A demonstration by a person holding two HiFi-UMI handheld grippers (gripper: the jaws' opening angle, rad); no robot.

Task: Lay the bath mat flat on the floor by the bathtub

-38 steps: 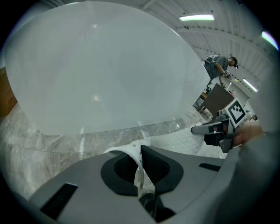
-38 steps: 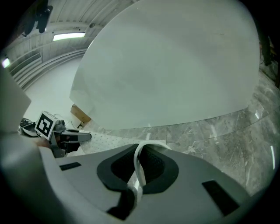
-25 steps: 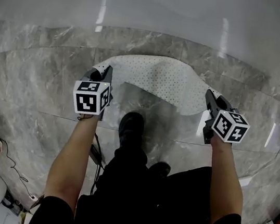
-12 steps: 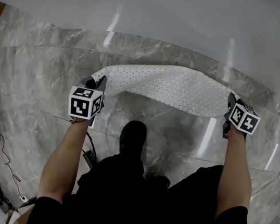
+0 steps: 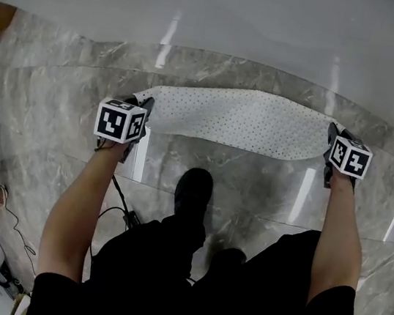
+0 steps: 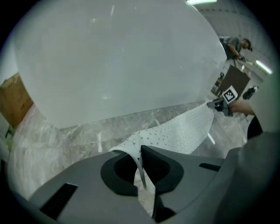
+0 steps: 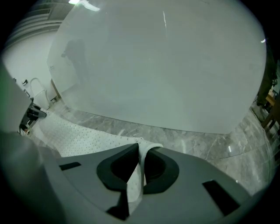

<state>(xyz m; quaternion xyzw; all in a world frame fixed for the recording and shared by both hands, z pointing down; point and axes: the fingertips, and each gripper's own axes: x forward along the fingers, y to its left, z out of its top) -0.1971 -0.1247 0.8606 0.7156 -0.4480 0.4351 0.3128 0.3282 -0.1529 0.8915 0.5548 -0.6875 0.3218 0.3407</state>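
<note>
Two-handed, held the bath mat [image 5: 236, 118] stretched left to right, low over the floor [image 5: 57, 101] and just beside the bathtub [image 5: 219, 16]. Pinched its left corner in the left tongs [image 5: 144, 106] and its right corner in the right tongs [image 5: 332, 134], each pressed tight on the fabric. Seemingly mid-lowering; next called for settling it flat, then spreading the tongs to let go. Compared with a second before, had drawn the sagging, humped mat taut, wider and lower.
</note>
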